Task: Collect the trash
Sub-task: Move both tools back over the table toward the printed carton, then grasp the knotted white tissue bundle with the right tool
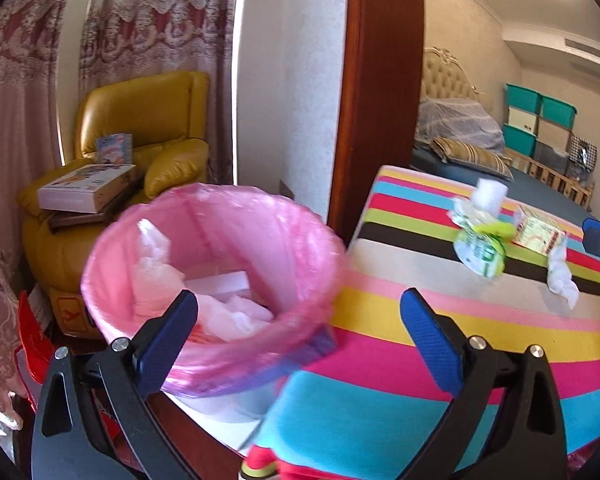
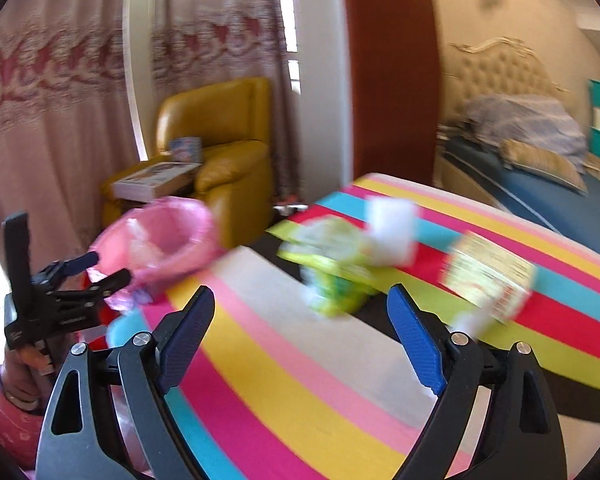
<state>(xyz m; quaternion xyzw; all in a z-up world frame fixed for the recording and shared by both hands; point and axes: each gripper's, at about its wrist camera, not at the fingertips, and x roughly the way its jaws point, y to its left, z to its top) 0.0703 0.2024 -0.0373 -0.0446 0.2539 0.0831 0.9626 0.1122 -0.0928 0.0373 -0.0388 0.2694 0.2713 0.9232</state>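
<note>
pink-lined trash bin [image 1: 216, 280] stands off the left edge of the striped table [image 1: 380, 360], with white paper scraps inside. four pieces of trash lie near the table's far right corner: one green wrapper [image 1: 480, 252], one white crumpled tissue [image 1: 490, 192] behind it, one yellow printed packet [image 1: 538, 234], one twisted white tissue [image 1: 560, 276]. left gripper [image 1: 298, 312] hangs over the bin's near rim, jaws wide and empty. right gripper [image 2: 300, 312] hovers above the table, jaws wide and empty, the green wrapper just beyond them.
</note>
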